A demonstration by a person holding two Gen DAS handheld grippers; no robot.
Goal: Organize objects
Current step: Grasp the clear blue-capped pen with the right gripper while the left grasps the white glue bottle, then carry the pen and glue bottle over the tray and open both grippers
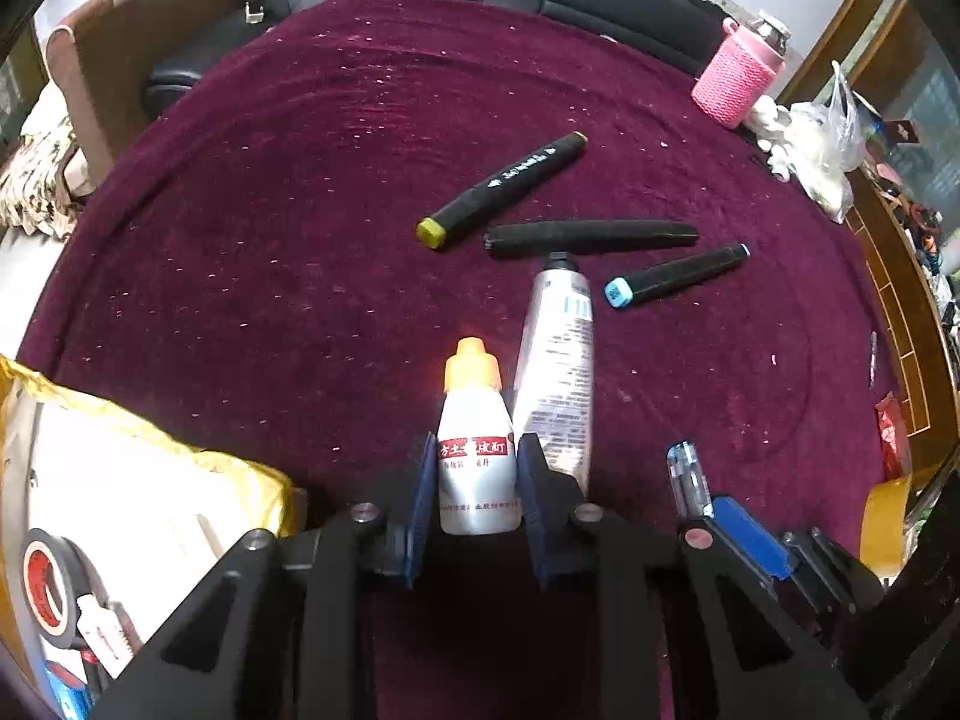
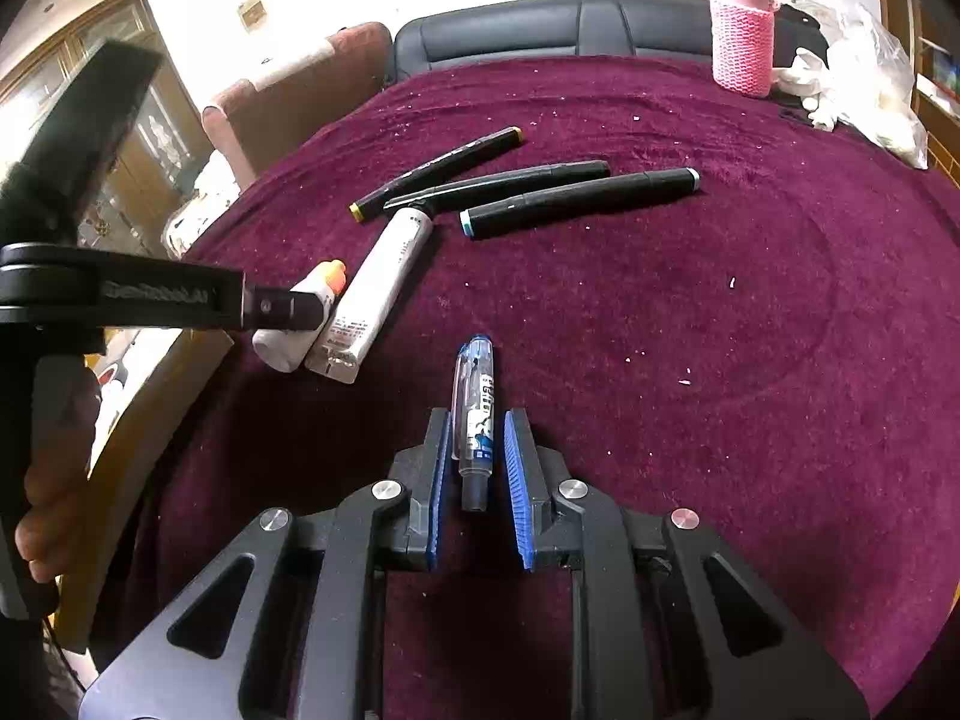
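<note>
— What was the left gripper (image 1: 474,480) doing?
— Its two blue fingers pinched the little white bottle (image 1: 478,450) with the orange cap, near the front of the purple cloth (image 1: 270,240).
— And the right gripper (image 2: 476,456)?
— Its fingers were spread, with a clear blue pen (image 2: 475,408) lying between them, not squeezed. Three black markers (image 2: 576,198) lay farther away, and a white tube (image 2: 372,294) lay just right of the bottle.

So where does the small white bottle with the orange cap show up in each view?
Left wrist: the white bottle sits bottom centre, between the left gripper fingers, cap pointing away.
Right wrist: the same bottle lies at left, partly hidden behind the left gripper's dark finger.
Shared landmark: the silver tube lying right beside it in both views.
</note>
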